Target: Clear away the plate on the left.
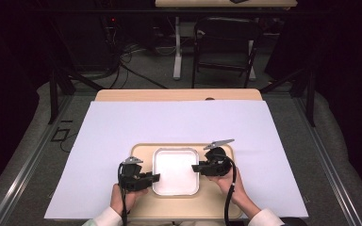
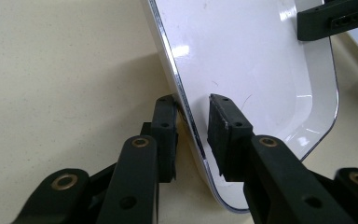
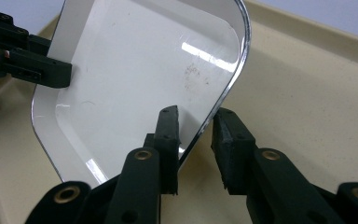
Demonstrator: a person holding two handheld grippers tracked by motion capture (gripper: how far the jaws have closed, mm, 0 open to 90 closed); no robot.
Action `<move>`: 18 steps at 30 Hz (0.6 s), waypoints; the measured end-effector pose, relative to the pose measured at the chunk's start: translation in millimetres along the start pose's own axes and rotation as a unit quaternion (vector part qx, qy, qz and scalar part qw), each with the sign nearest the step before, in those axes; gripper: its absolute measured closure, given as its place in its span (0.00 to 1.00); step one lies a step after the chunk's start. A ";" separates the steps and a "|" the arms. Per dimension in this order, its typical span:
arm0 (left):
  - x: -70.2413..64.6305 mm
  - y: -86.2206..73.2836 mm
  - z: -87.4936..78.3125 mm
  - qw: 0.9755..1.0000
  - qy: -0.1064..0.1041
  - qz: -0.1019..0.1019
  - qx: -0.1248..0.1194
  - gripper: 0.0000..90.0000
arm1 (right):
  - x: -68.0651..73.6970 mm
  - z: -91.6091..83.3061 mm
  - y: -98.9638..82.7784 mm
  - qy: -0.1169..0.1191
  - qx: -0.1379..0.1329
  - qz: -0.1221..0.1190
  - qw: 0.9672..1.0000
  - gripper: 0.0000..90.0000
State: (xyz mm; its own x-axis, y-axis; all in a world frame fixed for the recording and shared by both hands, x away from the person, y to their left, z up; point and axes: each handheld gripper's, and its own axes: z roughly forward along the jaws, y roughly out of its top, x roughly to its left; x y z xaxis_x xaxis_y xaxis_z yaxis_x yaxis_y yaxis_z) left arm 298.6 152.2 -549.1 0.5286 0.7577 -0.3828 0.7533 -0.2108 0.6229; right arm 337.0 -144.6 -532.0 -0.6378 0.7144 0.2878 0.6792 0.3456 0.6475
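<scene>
At opposite rims of white dish (image 1: pixel 176 170): left gripper (image 2: pixel 192 135) and right gripper (image 3: pixel 196 140), fingers narrowly apart, straddling edges, unclamped. Risk: uneven closing, slick rim slipping, dish tipping onto beige tray (image 1: pixel 217 197).

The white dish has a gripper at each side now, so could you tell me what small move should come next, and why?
Probably close both at once. The left gripper and the right gripper each straddle an opposite rim of the white dish, jaws apart, nothing clamped yet. The dish sits flat on the beige tray, so a firm pinch on both rims should come before any lift.
</scene>
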 end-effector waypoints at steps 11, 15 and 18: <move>0.2 1.0 3.6 1.000 0.013 0.000 0.000 0.75 | -1.8 4.2 -1.4 0.003 0.014 0.012 1.000 0.77; 0.9 1.0 5.0 1.000 0.016 -0.001 0.001 0.75 | -3.0 7.2 -1.7 0.004 0.020 0.018 1.000 0.75; 0.9 0.8 5.7 1.000 0.018 -0.002 0.000 0.75 | -3.1 8.8 -1.8 0.004 0.023 0.018 1.000 0.74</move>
State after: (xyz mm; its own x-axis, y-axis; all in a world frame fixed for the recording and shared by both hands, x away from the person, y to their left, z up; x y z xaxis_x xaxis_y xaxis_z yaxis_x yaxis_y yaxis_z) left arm 302.0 149.2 -552.9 0.5115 0.7798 -0.3610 0.7557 -0.2083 0.6209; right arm 340.9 -142.1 -540.3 -0.6150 0.7223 0.3163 0.7179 0.3471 0.6034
